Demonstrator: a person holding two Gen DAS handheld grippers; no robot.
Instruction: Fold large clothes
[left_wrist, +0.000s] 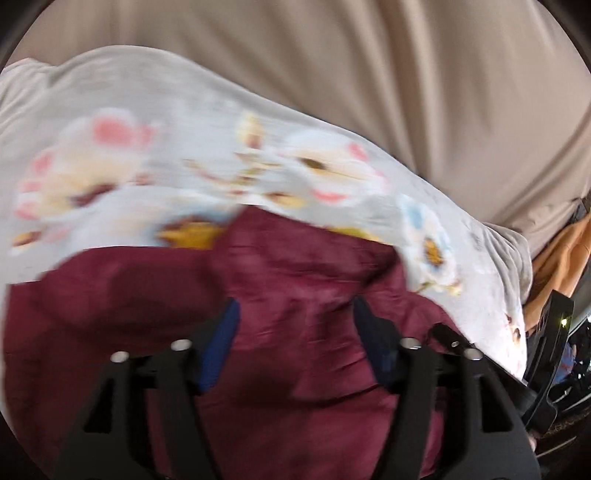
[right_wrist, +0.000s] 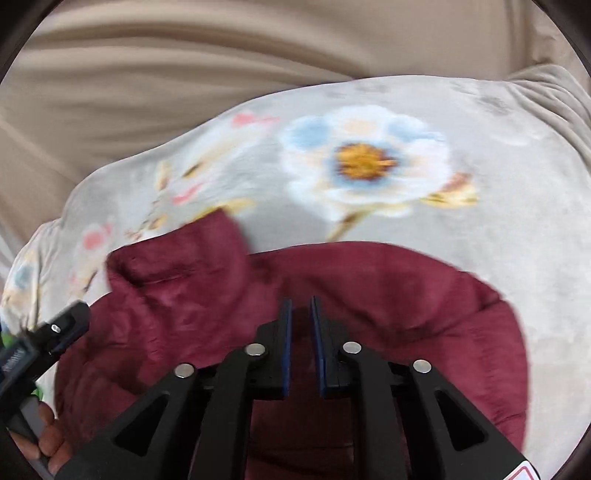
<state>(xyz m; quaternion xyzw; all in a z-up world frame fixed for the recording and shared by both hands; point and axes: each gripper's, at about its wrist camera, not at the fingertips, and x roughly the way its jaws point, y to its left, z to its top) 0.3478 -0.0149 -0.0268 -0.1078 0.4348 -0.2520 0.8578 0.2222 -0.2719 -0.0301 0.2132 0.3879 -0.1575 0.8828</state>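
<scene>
Maroon garment (left_wrist: 280, 317) is lying bunched on the floral blanket (left_wrist: 207, 147); above the garment, left claw (left_wrist: 293, 317) is hanging spread and empty, right claw (right_wrist: 301, 317) narrowly parted, gripping nothing. Only the right view is showing a hand (right_wrist: 48, 439) beside the garment

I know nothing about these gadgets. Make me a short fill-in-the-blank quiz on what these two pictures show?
1. The garment under both grippers is dark ____ in colour.
2. It lies on a grey blanket printed with ____.
3. The left gripper has its jaws spread ____ than the right gripper.
4. Between the right gripper's blue pads, ____ is clamped.

Missing words: red; flowers; wider; nothing
</scene>
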